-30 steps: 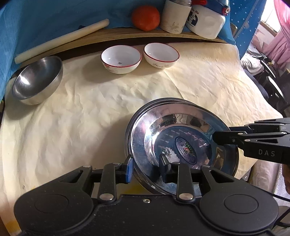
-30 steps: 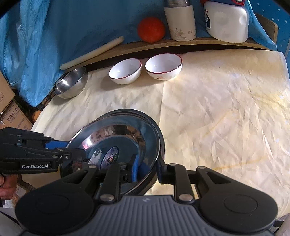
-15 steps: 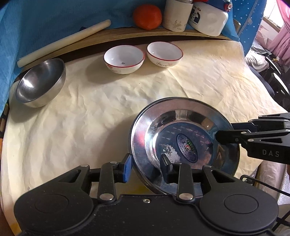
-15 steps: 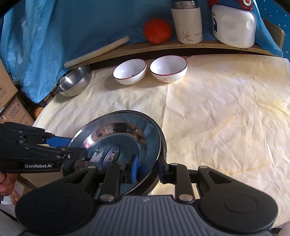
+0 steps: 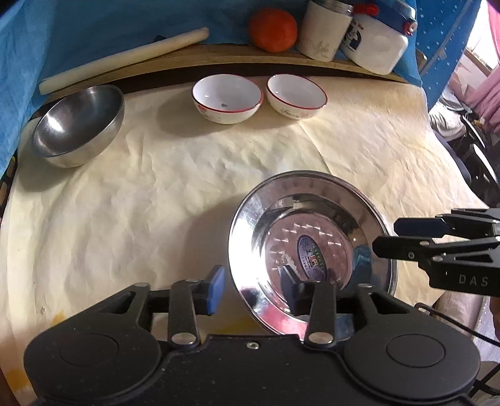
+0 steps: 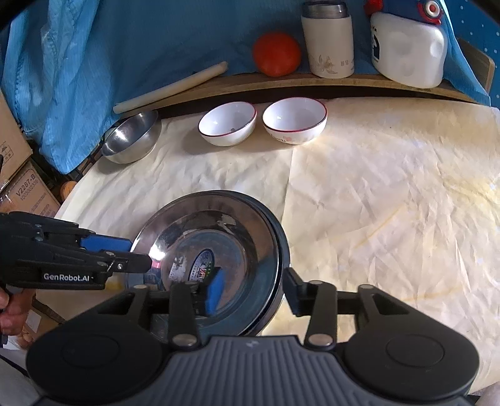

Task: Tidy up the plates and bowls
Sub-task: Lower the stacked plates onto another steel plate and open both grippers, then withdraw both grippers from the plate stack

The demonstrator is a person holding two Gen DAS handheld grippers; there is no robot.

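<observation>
A stack of shiny steel plates with a round sticker in the top one lies on the cream paper near the front edge. My left gripper is open, its jaws astride the plates' left rim with a gap on both sides. My right gripper is open too, astride the right rim. Two white red-rimmed bowls sit side by side at the back. A steel bowl sits at the back left.
A wooden shelf runs along the back, holding a cream rolling pin, an orange fruit, a cream flask and a white jug. Blue cloth hangs behind. Cardboard boxes stand beyond the table's left edge.
Both grippers have opened and let go of the plates' rims. The top plate has settled level on the stack. The left gripper has drawn back a little.
</observation>
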